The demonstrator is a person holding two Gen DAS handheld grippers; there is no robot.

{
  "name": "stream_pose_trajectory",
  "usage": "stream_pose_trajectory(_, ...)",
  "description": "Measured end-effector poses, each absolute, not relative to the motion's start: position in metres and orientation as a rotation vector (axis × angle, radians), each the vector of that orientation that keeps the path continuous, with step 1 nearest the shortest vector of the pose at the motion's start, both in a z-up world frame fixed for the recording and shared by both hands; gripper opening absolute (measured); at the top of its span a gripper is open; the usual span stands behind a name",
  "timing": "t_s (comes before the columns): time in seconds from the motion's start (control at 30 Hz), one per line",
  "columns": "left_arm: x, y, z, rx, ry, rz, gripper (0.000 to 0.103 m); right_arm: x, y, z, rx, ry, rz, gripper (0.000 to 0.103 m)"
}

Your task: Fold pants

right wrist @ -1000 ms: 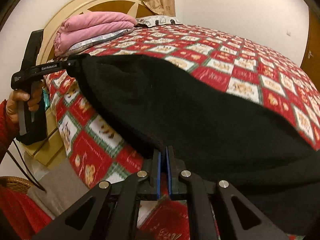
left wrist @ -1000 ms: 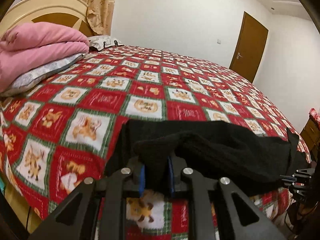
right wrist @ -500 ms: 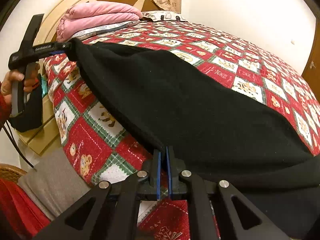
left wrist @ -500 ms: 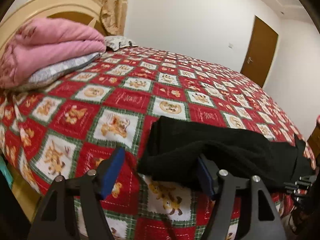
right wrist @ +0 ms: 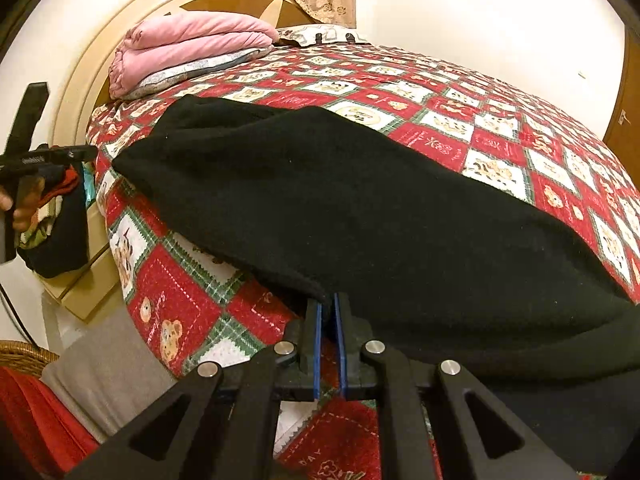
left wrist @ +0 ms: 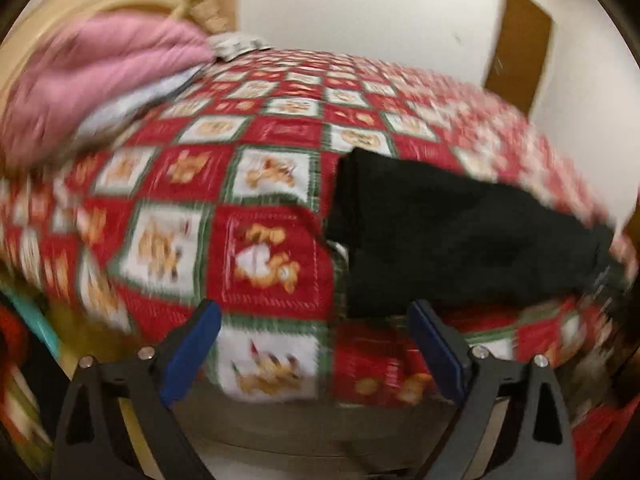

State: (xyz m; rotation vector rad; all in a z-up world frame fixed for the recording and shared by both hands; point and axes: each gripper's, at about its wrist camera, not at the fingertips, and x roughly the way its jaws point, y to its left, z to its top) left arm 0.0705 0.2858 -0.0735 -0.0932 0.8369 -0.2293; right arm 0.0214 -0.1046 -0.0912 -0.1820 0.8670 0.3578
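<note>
Black knit pants (right wrist: 360, 216) lie stretched along the near edge of a bed (right wrist: 496, 136) under a red patchwork quilt. The right gripper (right wrist: 328, 312) pinches one end of them, anchoring the fabric, while the left gripper (left wrist: 314, 340), its jaws having just opened with nothing between them, has let the other end drop flat.

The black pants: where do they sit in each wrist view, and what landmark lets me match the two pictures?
Left wrist: the black pants lie right of centre on the quilt, beyond the open left gripper.
Right wrist: the black pants fill the middle and lower right, their near edge pinched in the right gripper.
Shared landmark: the folded pink blanket at the headboard, upper left in both.
</note>
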Motion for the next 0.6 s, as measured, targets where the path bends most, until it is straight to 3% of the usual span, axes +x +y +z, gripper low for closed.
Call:
stream_pose_trajectory(0.23, 0.072, 0.266, -0.089, -0.504, 0.909, -0.296, 0.073, 0.022, -0.106, -0.092, -0.177, 0.864, 0.356, 0.008)
stream_pose_trajectory(0.33, 0.083, 0.250, -0.102, -0.608, 0.937, -0.290, 0.072, 0.023, -0.106, -0.091, -0.172, 0.862, 0.357, 0.008)
stream_pose_trajectory(0.5, 0.095, 0.253, -0.120, -0.770, 0.931, -0.201, 0.059, 0.023, -0.107, -0.092, -0.168, 0.857, 0.361, 0.008)
stream_pose_trajectory(0.57, 0.097, 0.254, -0.116, -0.783, 0.903, -0.196, 0.040, 0.023, -0.108, -0.092, -0.160, 0.855, 0.361, 0.008)
stream_pose_trajectory(0.6, 0.097, 0.254, -0.114, -0.776, 0.896, -0.198, 0.036, 0.023, -0.107, -0.092, -0.156, 0.857, 0.360, 0.007)
